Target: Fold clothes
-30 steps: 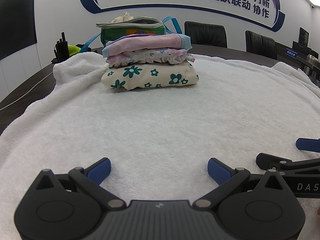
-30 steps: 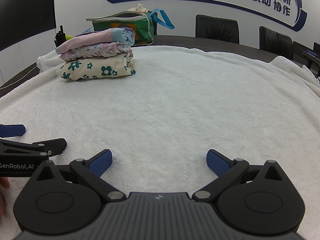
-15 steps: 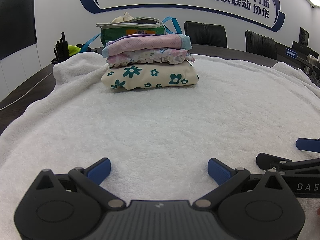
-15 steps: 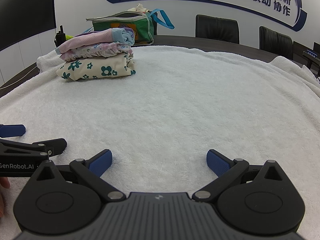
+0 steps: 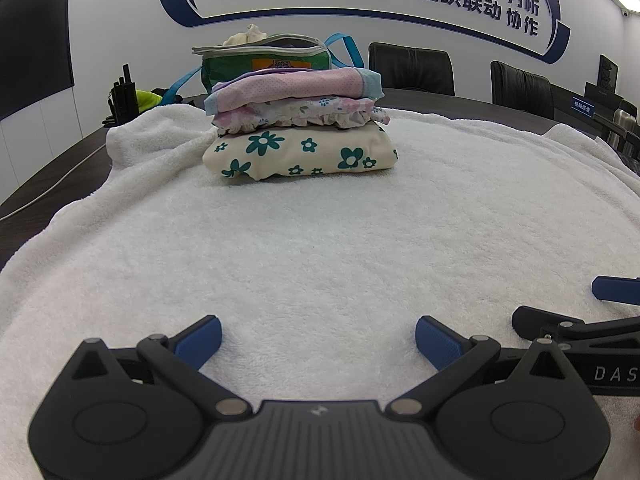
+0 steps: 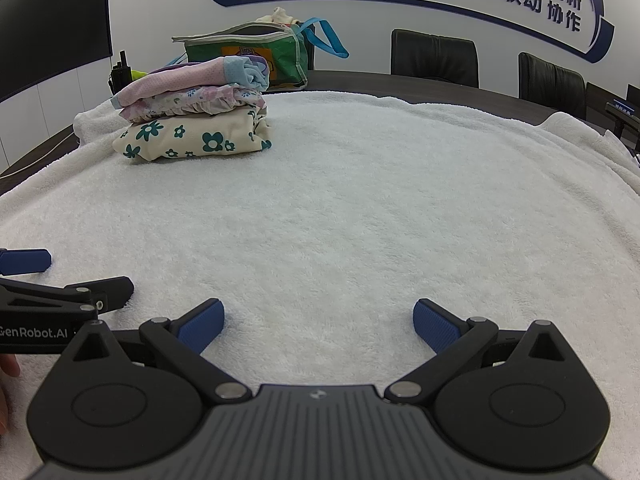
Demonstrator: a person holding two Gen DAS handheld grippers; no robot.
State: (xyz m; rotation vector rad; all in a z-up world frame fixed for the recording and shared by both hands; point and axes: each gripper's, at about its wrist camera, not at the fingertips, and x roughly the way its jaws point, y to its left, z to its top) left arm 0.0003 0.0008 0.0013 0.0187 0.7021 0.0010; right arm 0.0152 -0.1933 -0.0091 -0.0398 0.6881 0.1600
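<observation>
A stack of three folded garments (image 5: pixel 298 132) lies at the far side of a white towel (image 5: pixel 320 240): a cream one with teal flowers at the bottom, a frilled floral one, a pink dotted one on top. It also shows at the far left in the right wrist view (image 6: pixel 192 120). My left gripper (image 5: pixel 318 338) is open and empty, low over the towel's near part. My right gripper (image 6: pixel 318 322) is open and empty beside it. Each gripper shows at the edge of the other's view.
A green zip bag (image 5: pixel 268 62) with blue straps and cloth in it stands behind the stack. Black office chairs (image 6: pixel 434 58) line the dark table's far side. A black radio (image 5: pixel 122 98) stands at the far left.
</observation>
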